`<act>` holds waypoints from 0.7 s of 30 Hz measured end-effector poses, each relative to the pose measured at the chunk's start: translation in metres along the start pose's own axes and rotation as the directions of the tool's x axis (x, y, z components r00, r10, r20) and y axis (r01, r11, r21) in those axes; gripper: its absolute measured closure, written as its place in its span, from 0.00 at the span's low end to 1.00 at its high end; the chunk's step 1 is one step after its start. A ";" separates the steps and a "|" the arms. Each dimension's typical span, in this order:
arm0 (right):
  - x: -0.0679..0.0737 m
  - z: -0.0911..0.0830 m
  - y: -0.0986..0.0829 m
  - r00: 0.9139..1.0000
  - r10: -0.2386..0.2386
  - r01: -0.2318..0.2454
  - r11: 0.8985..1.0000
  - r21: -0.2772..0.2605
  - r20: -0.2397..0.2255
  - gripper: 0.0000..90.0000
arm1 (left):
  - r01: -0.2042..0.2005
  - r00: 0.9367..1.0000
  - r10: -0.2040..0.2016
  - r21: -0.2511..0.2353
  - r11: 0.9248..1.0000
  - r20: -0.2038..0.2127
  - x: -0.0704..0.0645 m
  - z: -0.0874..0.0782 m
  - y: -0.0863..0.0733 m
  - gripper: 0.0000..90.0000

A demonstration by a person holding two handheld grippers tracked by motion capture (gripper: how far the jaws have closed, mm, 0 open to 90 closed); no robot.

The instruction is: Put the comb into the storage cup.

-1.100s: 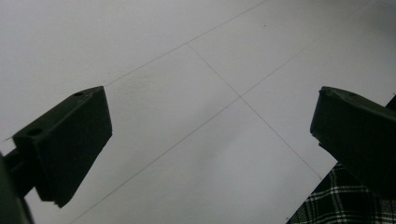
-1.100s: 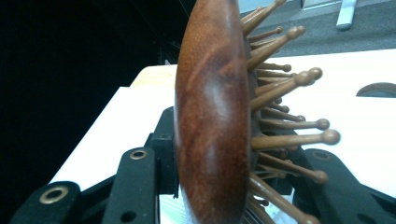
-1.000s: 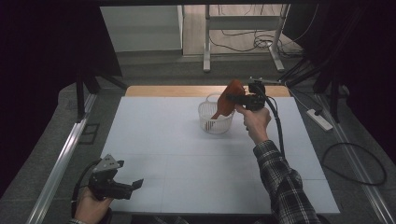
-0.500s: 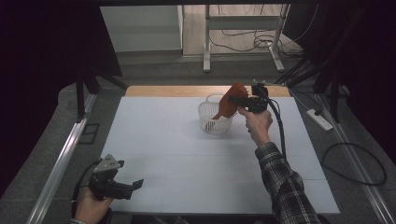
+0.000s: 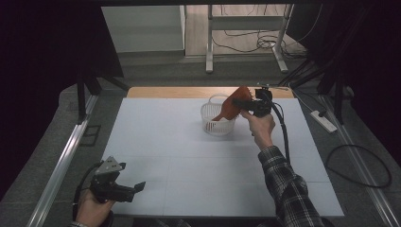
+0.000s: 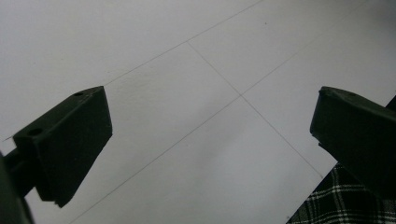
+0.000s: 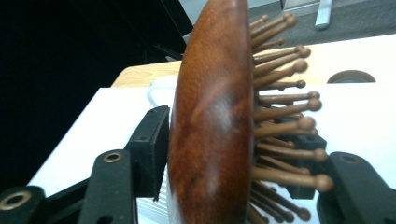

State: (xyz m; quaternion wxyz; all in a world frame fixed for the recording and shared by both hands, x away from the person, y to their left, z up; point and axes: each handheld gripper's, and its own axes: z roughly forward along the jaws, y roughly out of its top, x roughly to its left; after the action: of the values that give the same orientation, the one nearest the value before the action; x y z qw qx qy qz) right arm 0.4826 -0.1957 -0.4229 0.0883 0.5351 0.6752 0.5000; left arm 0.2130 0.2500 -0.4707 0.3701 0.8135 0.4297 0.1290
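Since a second earlier, we saw the right gripper (image 5: 247, 103) carry the reddish-brown wooden hairbrush (image 5: 232, 107) slightly leftward over the white plastic lattice basket (image 5: 217, 119), while the left gripper (image 5: 124, 188) stayed where it was at the near left corner.

We found the right gripper's jaws clamped on the hairbrush (image 7: 212, 121), one black pad against its smooth rounded back, the other among the pins. We counted one brush. Its oval back was polished, with a soft sheen, and many round-tipped wooden pins stood out from the other face. It hung tilted in the air, its lower end dipping into the one basket, which stood on the far half of the white table (image 5: 156, 137).

We saw the left gripper's (image 6: 210, 154) jaws standing wide apart with nothing between them, low over the white table (image 6: 187, 93), which was crossed by thin grid lines. We counted two grippers, each in one hand; a plaid sleeve (image 5: 288, 189) covered the right forearm.
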 end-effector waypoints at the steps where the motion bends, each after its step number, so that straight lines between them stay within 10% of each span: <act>1: 0.001 0.000 0.000 1.000 -0.011 0.011 1.000 0.001 0.008 0.46 | 0.000 1.000 0.000 0.000 1.000 0.000 0.000 0.000 0.000 0.00; 21: 0.005 -0.004 0.002 0.994 -0.103 0.103 0.995 -0.009 0.025 0.29 | -0.004 1.000 0.004 0.003 1.000 -0.003 0.000 0.000 0.000 0.00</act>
State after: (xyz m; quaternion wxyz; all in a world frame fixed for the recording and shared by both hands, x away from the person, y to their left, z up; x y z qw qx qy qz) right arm 0.4789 -0.1939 -0.4170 0.1249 0.5051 0.6982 0.4917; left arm 0.2132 0.2493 -0.4706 0.3680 0.8146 0.4290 0.1302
